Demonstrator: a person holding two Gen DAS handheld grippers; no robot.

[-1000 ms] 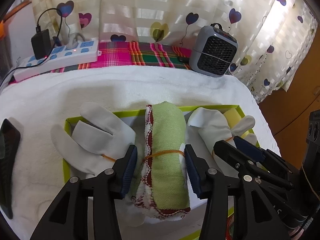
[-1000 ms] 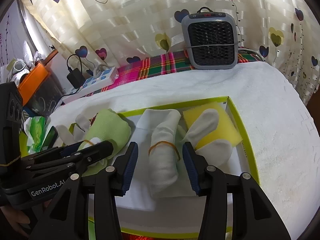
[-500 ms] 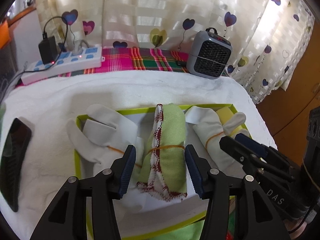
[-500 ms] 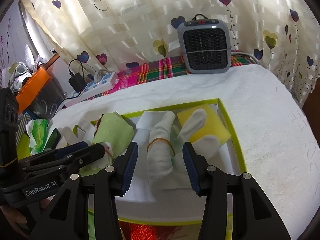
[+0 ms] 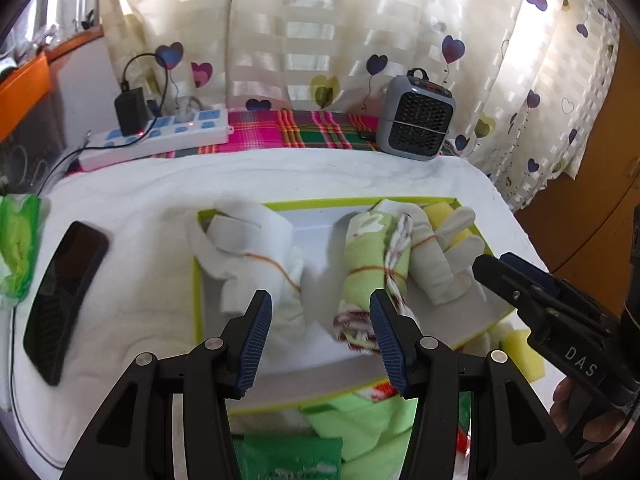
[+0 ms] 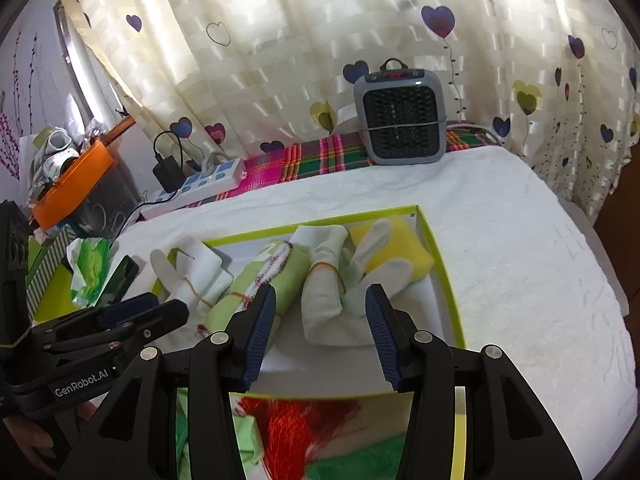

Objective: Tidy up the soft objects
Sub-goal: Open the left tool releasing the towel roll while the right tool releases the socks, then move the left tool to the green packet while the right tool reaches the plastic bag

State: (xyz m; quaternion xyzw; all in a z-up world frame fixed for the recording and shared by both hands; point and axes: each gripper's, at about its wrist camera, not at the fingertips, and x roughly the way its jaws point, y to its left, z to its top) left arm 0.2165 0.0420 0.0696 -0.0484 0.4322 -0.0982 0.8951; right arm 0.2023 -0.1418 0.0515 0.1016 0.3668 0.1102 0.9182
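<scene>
A green-rimmed white tray (image 5: 320, 203) (image 6: 440, 248) holds a rolled white cloth (image 5: 252, 248) (image 6: 192, 272) at its left, a rolled green towel (image 5: 372, 256) (image 6: 264, 280) with a rubber band in the middle, another white roll (image 5: 432, 264) (image 6: 324, 284) and a yellow sponge (image 5: 440, 212) (image 6: 400, 244) at the right. My left gripper (image 5: 320, 328) is open and empty above the tray's near edge, between the left white roll and the green towel. My right gripper (image 6: 320, 328) is open and empty, just short of the right white roll.
A black phone (image 5: 64, 300) and a green packet (image 5: 16, 248) lie left of the tray on the white towel-covered table (image 6: 520, 260). A grey heater (image 6: 400, 116) and a power strip (image 5: 160, 140) stand at the back. Green and red cloths (image 6: 288, 432) lie near me.
Both grippers have pulled back and risen away from the tray, both staying open. The green towel now lies further right, against the right white roll.
</scene>
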